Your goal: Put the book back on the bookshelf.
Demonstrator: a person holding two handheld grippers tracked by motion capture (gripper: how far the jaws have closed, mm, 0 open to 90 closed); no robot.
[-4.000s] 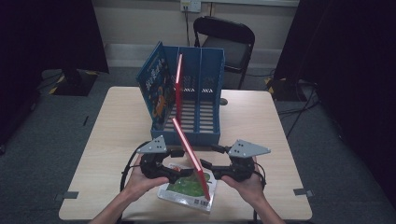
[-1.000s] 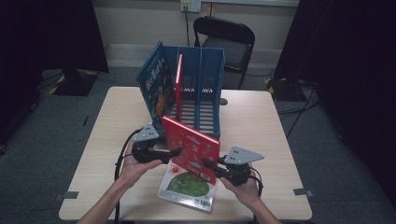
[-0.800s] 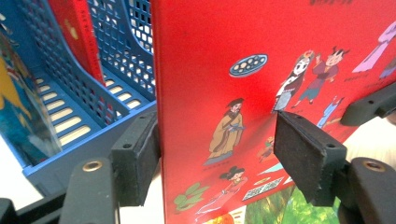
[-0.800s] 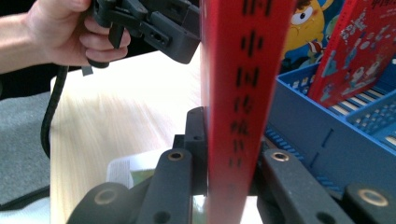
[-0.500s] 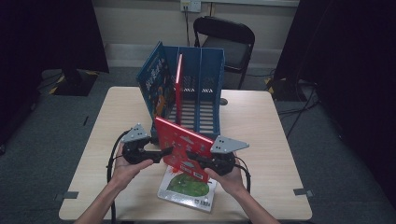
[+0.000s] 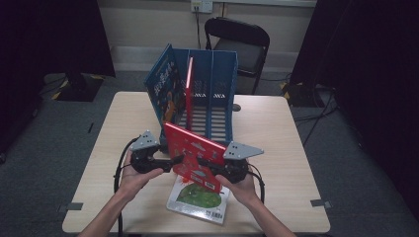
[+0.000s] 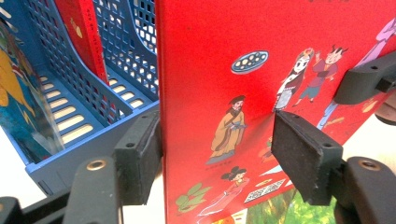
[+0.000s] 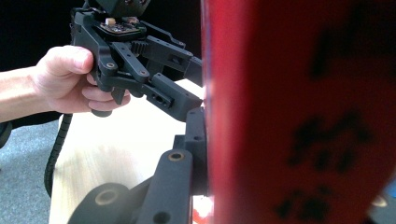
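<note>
Book [image 6: 195, 157] upright, long axis across table [image 6: 276, 143]

Four books: one red book [image 6: 195, 158] between both pairs of jaws, one green book [image 6: 197, 200] below them, two standing beyond. One blue rack [image 6: 217, 94] beyond the jaws; one chair [image 6: 239, 44] farther off.

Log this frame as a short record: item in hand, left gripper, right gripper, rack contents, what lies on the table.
item in hand: red book, raised and tilted above the table
left gripper: open, jaws astride the book's edge, one pad off the cover
right gripper: shut on the red book
rack: blue file rack holding a blue book and a red one
on table: green book, flat
</note>
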